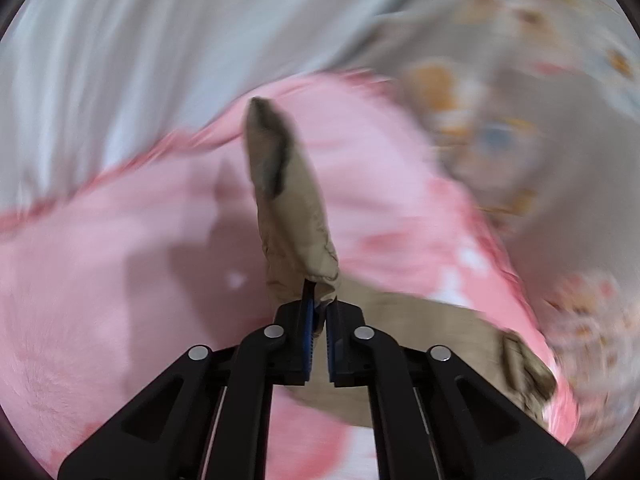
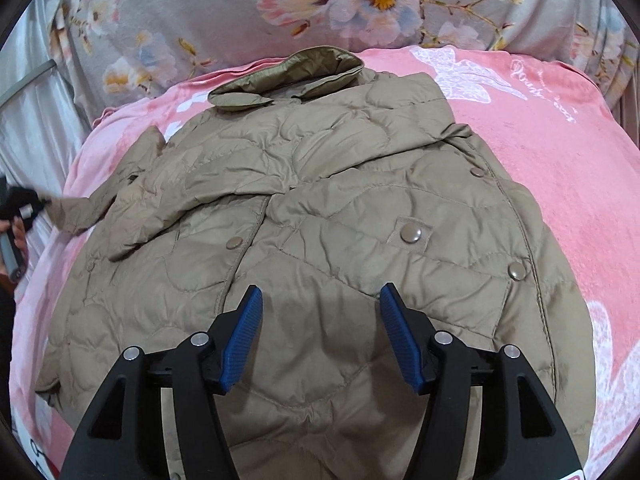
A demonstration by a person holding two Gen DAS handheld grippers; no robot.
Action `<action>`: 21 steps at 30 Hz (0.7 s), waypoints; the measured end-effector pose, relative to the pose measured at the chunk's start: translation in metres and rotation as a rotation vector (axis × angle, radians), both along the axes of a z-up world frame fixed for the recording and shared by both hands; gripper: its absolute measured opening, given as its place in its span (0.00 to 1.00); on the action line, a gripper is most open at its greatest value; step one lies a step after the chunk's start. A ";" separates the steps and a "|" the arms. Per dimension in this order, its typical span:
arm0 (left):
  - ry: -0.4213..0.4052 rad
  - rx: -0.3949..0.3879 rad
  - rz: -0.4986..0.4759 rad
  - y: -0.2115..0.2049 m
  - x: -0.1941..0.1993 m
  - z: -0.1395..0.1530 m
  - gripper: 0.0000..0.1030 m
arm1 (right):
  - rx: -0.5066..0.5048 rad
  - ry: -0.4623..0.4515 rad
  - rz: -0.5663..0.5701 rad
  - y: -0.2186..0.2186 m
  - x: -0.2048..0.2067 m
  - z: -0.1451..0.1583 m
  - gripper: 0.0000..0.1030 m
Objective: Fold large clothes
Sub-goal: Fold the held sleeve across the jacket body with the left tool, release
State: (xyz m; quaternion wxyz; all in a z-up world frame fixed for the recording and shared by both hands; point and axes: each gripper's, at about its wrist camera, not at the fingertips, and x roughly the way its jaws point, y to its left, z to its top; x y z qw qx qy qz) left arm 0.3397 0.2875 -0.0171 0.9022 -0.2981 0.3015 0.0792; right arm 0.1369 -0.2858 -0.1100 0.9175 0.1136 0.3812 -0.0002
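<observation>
My left tongs pinch the puffy, slippery jacket by its light sleeve; my right tongs gape empty above its near hem.

Left gripper clamped shut on a fold of jacket sleeve, pointing downward. Right gripper jaws spread wide, nothing between the pads, angled down, hovering over the cloth.
</observation>
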 end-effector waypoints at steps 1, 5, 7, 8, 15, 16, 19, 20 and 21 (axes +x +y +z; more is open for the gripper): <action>-0.033 0.031 -0.047 -0.020 0.003 0.019 0.03 | 0.004 -0.001 -0.005 0.000 -0.001 0.001 0.58; -0.161 0.158 -0.277 -0.130 0.002 0.090 0.03 | 0.007 -0.008 -0.008 -0.002 -0.003 0.004 0.58; -0.193 0.184 -0.392 -0.181 -0.004 0.109 0.03 | 0.011 -0.014 -0.010 -0.004 -0.005 0.005 0.58; -0.201 0.189 -0.433 -0.200 -0.006 0.113 0.03 | 0.014 -0.017 -0.012 -0.005 -0.006 0.006 0.58; -0.083 0.185 -0.749 -0.364 -0.018 0.074 0.03 | 0.048 -0.023 -0.043 -0.020 -0.012 0.007 0.58; -0.053 0.179 -0.775 -0.381 -0.018 0.061 0.03 | 0.049 -0.024 -0.046 -0.022 -0.013 0.007 0.58; 0.032 0.144 -0.849 -0.420 -0.022 0.019 0.06 | 0.048 -0.022 -0.053 -0.026 -0.015 0.005 0.58; 0.063 0.124 -0.866 -0.430 -0.022 0.005 0.12 | 0.050 -0.019 -0.054 -0.028 -0.015 0.004 0.58; 0.085 0.111 -0.869 -0.432 -0.022 -0.007 0.18 | 0.051 -0.017 -0.057 -0.030 -0.015 0.003 0.58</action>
